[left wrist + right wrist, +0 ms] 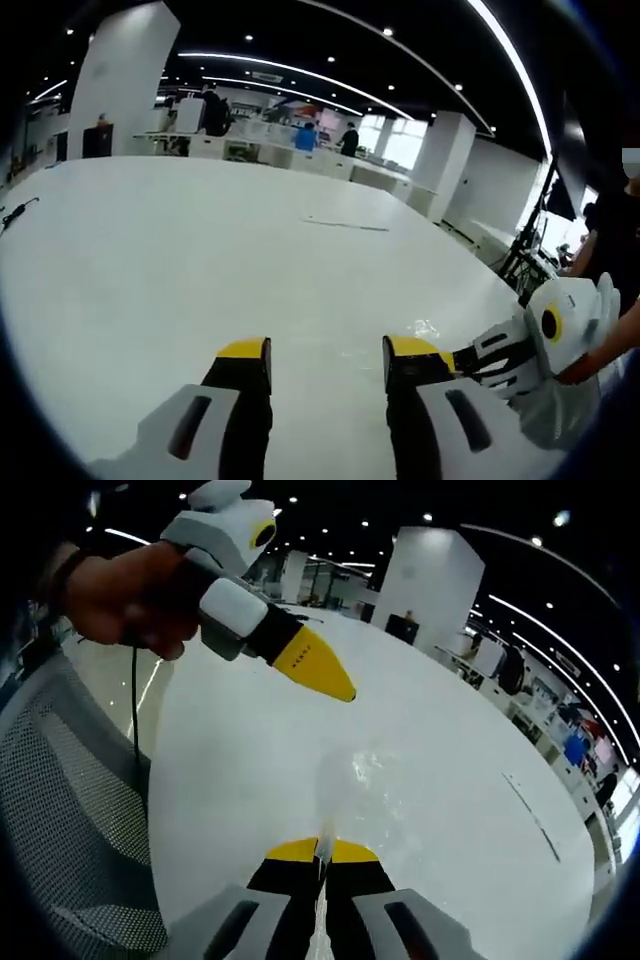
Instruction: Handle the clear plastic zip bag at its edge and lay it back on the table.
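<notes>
The edge of the clear plastic zip bag (pixel 352 780) is being pinched by the closed right hand-held gripper (pixel 322 851), just above the white bench (pixel 450 780). The left hand-held gripper (pixel 327 352) is being held open and empty above the bench.

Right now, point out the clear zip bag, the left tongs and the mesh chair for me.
clear zip bag (pixel 345 780): right gripper view, crinkled middle of the film above the closed jaws.
left tongs (pixel 335 685): right gripper view, yellow tip.
mesh chair (pixel 70 810): right gripper view, grey mesh back.
</notes>
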`<control>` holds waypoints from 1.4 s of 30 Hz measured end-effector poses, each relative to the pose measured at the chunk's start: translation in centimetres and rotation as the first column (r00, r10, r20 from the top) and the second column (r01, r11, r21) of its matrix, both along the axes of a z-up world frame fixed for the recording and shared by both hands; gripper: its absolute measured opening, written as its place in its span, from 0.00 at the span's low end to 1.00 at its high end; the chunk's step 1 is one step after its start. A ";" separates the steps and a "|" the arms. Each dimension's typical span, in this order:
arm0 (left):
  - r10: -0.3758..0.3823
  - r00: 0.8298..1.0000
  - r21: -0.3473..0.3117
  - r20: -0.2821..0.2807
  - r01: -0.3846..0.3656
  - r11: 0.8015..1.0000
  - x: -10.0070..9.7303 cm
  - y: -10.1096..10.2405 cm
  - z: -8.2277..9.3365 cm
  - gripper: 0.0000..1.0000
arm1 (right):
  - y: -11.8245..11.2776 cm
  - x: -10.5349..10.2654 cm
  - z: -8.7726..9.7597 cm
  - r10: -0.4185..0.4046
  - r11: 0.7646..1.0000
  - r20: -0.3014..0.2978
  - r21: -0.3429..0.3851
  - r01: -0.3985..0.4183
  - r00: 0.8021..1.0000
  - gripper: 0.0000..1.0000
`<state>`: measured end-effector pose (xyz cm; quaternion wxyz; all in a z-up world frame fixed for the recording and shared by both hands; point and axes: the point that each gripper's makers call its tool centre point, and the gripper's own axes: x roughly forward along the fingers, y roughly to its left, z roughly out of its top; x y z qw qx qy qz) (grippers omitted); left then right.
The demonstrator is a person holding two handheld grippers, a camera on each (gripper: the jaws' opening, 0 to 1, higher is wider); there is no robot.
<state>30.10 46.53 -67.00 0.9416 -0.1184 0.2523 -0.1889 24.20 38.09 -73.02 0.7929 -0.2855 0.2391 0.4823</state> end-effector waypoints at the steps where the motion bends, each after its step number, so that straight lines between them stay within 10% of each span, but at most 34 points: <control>1: -0.007 1.000 0.003 -0.001 0.007 1.000 0.3 -0.1 0.0 0.42 | 0.0 -0.2 0.2 0.003 1.000 0.002 0.001 -0.003 1.000 0.00; 24: -0.004 0.994 0.014 -0.108 0.005 1.000 2.4 0.0 -2.6 0.22 | 1.3 -2.7 2.0 0.172 0.984 0.089 -0.065 -0.167 0.981 0.00; 42: -0.016 0.978 -0.106 -0.209 -0.007 0.994 1.2 -0.8 -2.5 0.02 | 0.8 -3.4 2.3 0.250 0.966 0.132 -0.108 -0.237 0.959 0.00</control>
